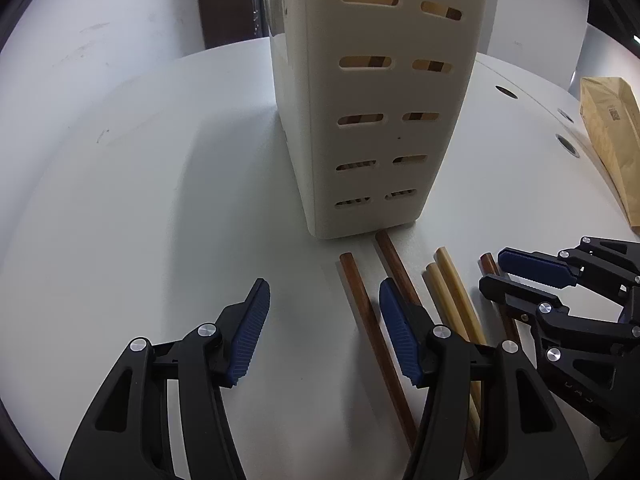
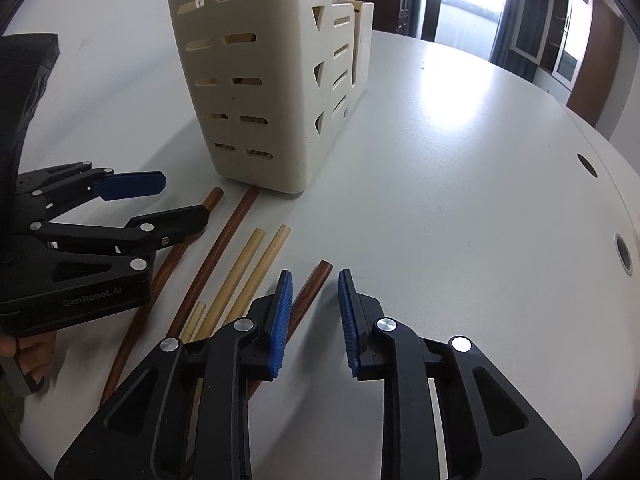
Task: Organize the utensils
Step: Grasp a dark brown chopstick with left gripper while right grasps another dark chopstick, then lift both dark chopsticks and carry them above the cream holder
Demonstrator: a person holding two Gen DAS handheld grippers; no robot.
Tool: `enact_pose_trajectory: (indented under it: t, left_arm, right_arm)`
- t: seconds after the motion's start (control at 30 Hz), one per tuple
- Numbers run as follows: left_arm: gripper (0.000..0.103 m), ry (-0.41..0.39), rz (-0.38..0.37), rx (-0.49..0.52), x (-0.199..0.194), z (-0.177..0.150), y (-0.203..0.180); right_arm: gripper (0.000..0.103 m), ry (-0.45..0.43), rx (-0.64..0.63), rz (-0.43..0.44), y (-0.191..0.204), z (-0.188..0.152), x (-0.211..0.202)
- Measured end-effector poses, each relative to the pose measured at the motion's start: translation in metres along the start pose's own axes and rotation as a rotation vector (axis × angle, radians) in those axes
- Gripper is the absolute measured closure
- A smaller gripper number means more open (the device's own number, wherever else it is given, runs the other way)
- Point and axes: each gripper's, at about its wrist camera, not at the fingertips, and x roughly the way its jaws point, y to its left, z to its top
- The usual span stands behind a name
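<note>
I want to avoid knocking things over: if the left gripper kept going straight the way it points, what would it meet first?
Probably the bare white table: the left gripper tilts downward, jaws open, with one dark brown chopstick lying between them. Beyond that, the cream utensil holder stands directly ahead. Depth is hard to judge.

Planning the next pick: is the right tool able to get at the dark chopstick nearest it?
Probably yes. The right tool stands open just over that dark chopstick, which lies apart from the pale pair, nothing covering it.
</note>
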Motion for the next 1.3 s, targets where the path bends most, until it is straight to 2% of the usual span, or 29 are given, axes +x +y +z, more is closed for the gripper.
enact_pose_trajectory:
  t: [0.13,0.3,0.37,0.43,0.6,0.77,1.3]
  left_arm:
    - [0.055,0.001,0.033,0.032,0.000,0.000,-0.009]
    - [0.069,0.027,0.018,0.018,0.003,0.004,-0.008]
    - [0.085,0.036,0.017,0.011,0.005,0.009,-0.007]
    - [0.090,0.042,0.027,0.014,0.006,0.011,-0.008]
    - [0.096,0.041,0.034,0.019,0.007,0.010,-0.011]
    - [0.096,0.018,0.022,0.020,0.001,0.005,-0.009]
    - [0.096,-0.251,-0.028,-0.055,-0.087,0.016,0.005]
  right_arm:
    - [0.086,0.001,-0.011,0.010,0.001,-0.001,0.000]
    - [0.093,0.006,-0.009,0.021,0.000,0.000,0.000]
    - [0.095,0.011,0.001,0.032,-0.002,0.000,0.000]
    - [0.095,0.012,0.006,0.037,-0.003,0.001,0.000]
    - [0.095,0.011,0.020,0.047,-0.006,0.004,0.002]
    - [0.095,-0.018,0.045,0.050,-0.012,0.006,-0.004]
    - [0.095,-0.250,0.079,0.015,-0.016,0.020,-0.072]
